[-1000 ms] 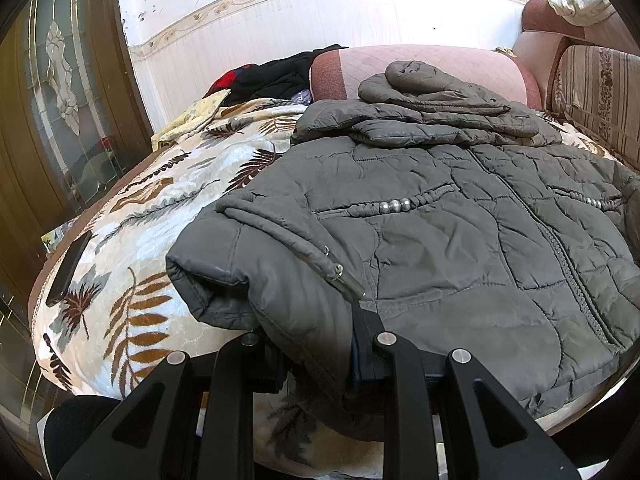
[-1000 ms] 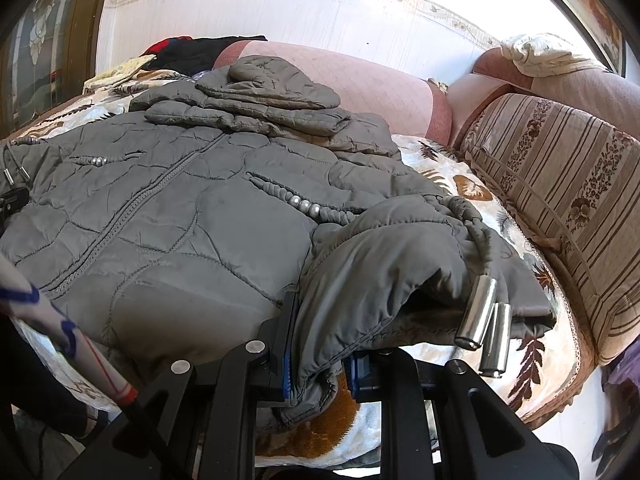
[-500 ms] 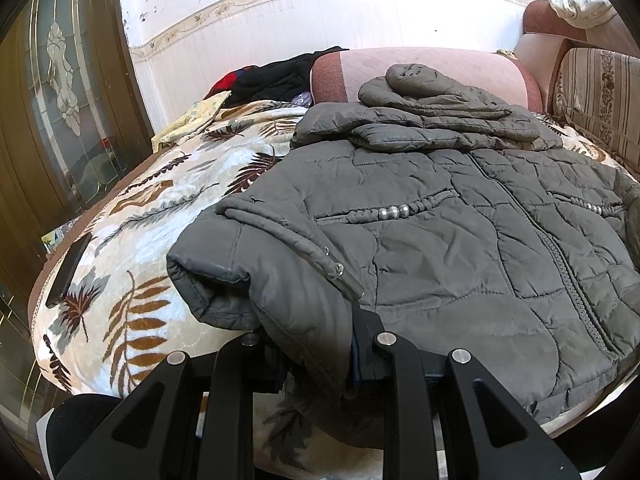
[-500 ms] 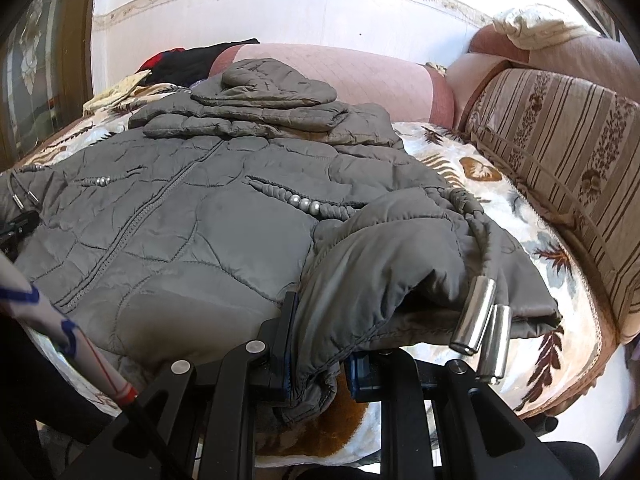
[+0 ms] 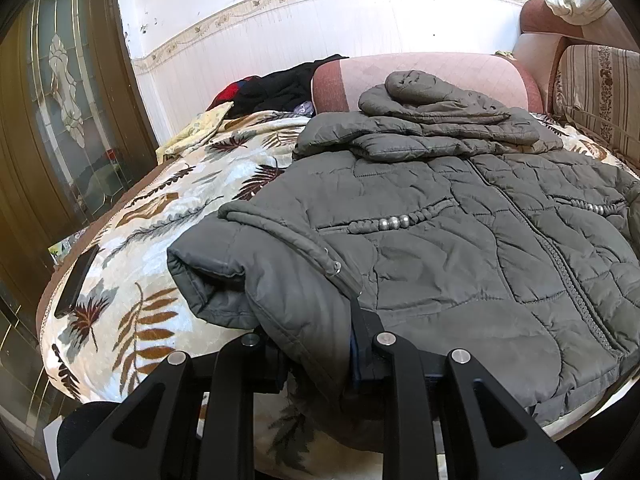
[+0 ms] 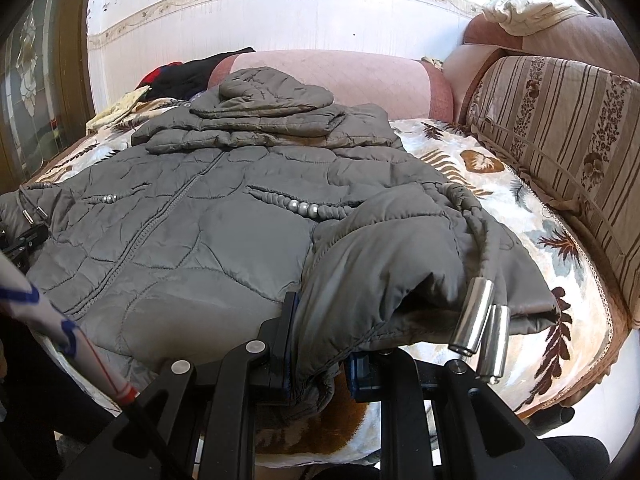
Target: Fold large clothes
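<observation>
A large grey quilted jacket (image 5: 460, 248) lies front up on a leaf-patterned bedspread (image 5: 152, 216), with its hood and sleeves folded at the far end. My left gripper (image 5: 316, 352) is shut on the jacket's near left hem corner, which bunches over the fingers. In the right wrist view the jacket (image 6: 192, 232) fills the middle. My right gripper (image 6: 320, 368) is shut on the near right hem corner, lifted a little. Drawcords with metal tips (image 6: 480, 328) hang from that corner. The fingertips are hidden in fabric.
A pink bolster (image 5: 420, 76) lies at the far end with dark clothes (image 5: 280, 88) beside it. A striped sofa back (image 6: 560, 132) stands on the right. A dark phone (image 5: 76, 276) lies at the left edge. A glazed wooden door (image 5: 60, 120) is on the left.
Both grippers have risen slightly with the hem corners still held. The jacket's near edge lifted a little.
</observation>
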